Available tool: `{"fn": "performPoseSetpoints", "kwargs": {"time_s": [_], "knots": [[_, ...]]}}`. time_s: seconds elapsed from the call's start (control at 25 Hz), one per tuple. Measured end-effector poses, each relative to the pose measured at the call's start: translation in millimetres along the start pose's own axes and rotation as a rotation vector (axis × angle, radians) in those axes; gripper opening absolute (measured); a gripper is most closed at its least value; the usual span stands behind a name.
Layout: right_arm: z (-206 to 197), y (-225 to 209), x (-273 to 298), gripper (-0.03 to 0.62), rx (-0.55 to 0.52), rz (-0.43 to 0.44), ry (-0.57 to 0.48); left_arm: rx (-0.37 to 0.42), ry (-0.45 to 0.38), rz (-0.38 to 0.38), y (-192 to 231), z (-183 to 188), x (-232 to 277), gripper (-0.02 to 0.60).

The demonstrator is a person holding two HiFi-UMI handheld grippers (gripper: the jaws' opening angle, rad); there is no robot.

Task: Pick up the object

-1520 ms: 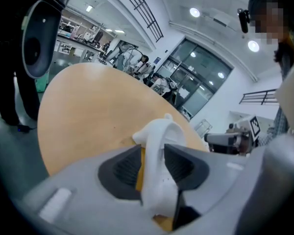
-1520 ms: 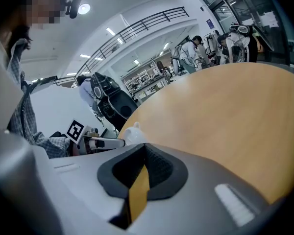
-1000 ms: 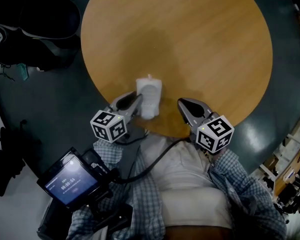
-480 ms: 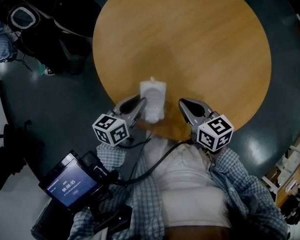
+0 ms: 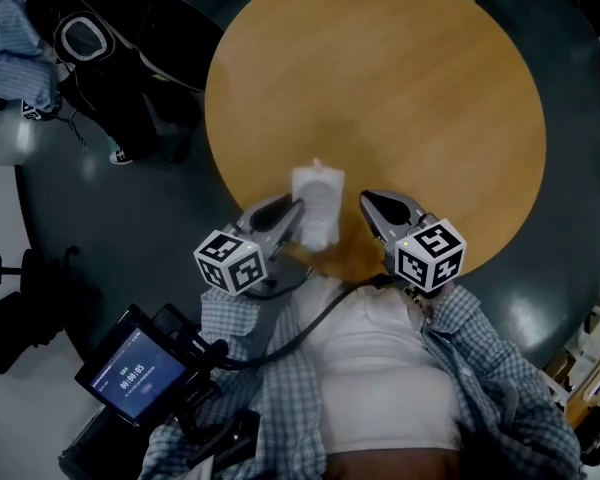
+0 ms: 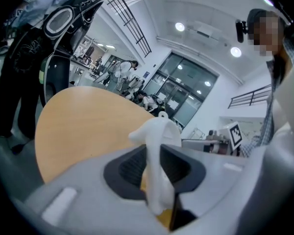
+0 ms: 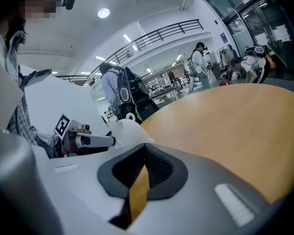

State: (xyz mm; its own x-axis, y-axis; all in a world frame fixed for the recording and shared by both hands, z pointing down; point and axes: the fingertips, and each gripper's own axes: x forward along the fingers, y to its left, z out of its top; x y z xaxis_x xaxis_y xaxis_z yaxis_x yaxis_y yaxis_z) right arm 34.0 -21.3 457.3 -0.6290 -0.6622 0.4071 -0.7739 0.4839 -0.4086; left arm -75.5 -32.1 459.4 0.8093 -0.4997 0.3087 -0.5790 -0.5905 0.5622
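Left claw is clamped on a floppy white pouch, with the dark pads squeezing it from both sides and its top poking up past the tips. Right behind it is the round wooden bench. Way past the bench's far edge, a few people are standing around in a bright hall.

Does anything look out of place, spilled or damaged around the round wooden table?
Nothing stands out: the soft white pouch is pinched in the left hand-held gripper, intact, and the round wooden table shows no spill.
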Motion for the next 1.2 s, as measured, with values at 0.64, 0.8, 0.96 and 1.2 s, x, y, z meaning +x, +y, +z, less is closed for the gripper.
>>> {"fn": "performPoseSetpoints", "kwargs": {"time_s": [0.64, 0.8, 0.96, 1.2], "knots": [[3.0, -14.9, 0.3, 0.006, -0.026, 0.007, 0.008, -0.017, -0.002, 0.001, 3.4, 3.7, 17.7, 0.091], [1.5, -24.6, -1.7, 0.006, -0.021, 0.018, 0.017, -0.022, 0.004, 0.008, 0.9, 1.1, 27.3, 0.091], [-3.8, -44.9, -13.8, 0.006, -0.013, 0.035, 0.024, -0.029, 0.014, 0.021, -10.8, -8.3, 48.3, 0.091], [-12.0, -83.4, -35.6, 0.006, 0.018, 0.039, 0.017, -0.034, 0.034, 0.036, -26.7, -23.3, 85.0, 0.091]]}}
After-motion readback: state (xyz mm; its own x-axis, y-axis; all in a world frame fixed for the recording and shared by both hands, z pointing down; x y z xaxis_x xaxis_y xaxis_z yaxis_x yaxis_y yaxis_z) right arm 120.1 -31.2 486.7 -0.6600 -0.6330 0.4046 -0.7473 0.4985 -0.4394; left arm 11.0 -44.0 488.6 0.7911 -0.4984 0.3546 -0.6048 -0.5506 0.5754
